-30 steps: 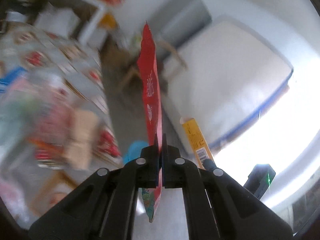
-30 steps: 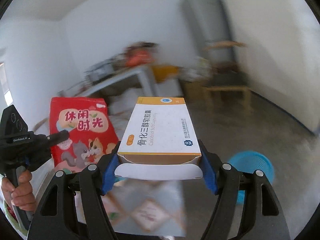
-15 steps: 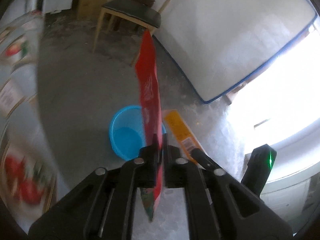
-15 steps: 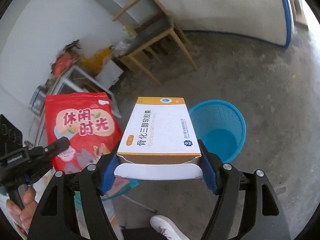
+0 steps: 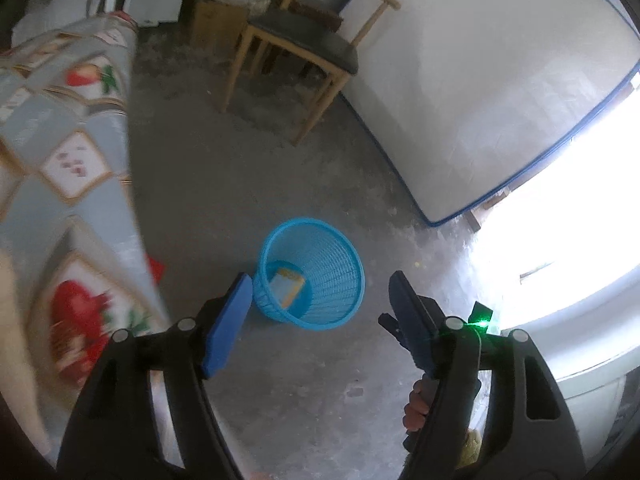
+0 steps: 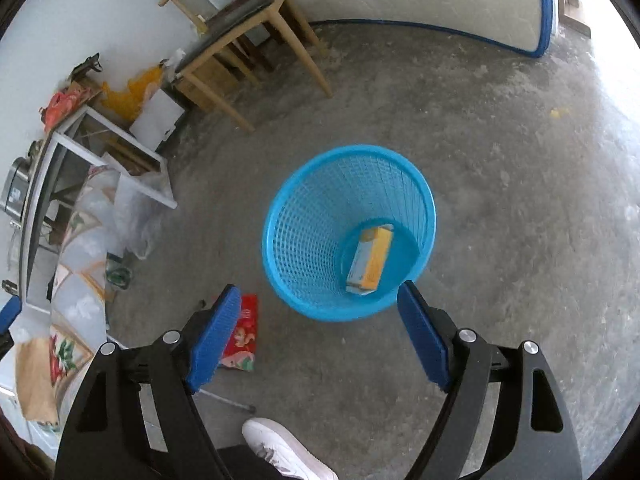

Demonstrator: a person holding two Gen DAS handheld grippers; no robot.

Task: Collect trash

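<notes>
Now both grippers hang above the concrete floor (image 6: 500, 152), pointing down at the blue basket (image 6: 304, 216). Left gripper (image 5: 322, 304): fingers apart and opening, nothing between them. Right gripper (image 6: 320, 316): fingers apart and opening, nothing between them. The yellow-and-white box (image 6: 370, 260) lies tilted on the basket's bottom. The red snack bag (image 6: 244, 336) lies flat on the floor just beside the basket, outside it, near the table's draped edge (image 6: 76, 280). A white shoe (image 6: 280, 448) shows at the lower frame edge.
</notes>
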